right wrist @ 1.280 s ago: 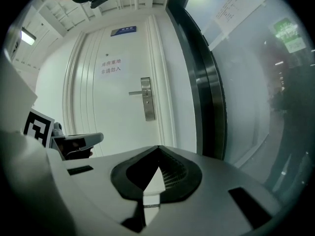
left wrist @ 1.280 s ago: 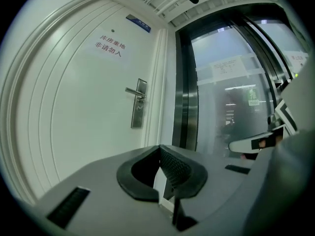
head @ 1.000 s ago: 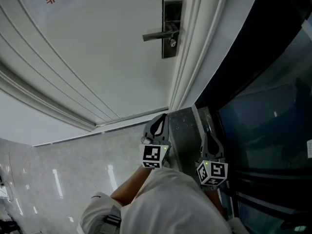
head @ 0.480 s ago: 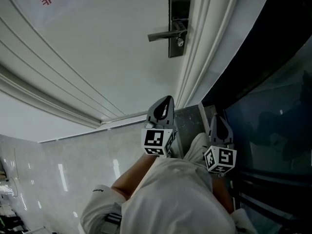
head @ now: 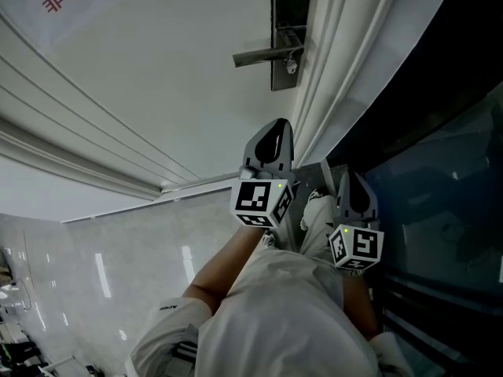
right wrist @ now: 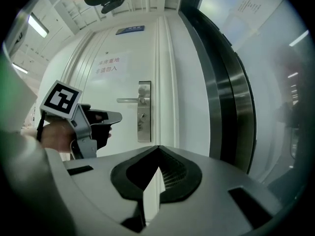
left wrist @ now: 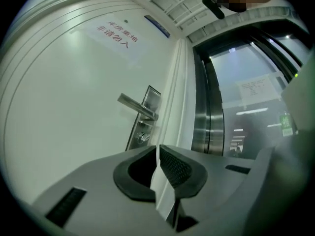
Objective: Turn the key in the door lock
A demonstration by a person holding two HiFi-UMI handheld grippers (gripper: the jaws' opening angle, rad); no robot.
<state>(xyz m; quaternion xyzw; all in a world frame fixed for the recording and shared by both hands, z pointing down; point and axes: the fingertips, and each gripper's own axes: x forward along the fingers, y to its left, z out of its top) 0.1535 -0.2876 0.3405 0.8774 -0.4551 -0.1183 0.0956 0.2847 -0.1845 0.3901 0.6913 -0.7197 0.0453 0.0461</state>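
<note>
Left gripper (head: 276, 126) and right gripper (head: 351, 181) are both seen pinched together on nothing, held well short of the key (head: 291, 66) under the door handle (head: 262, 54).

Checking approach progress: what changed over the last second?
The left hand-held gripper and right hand-held gripper rose toward the lock, with the left one ahead. Nothing grasped or released. Both are shut and empty. The key is still in the lock, and the handle is untouched.
</note>
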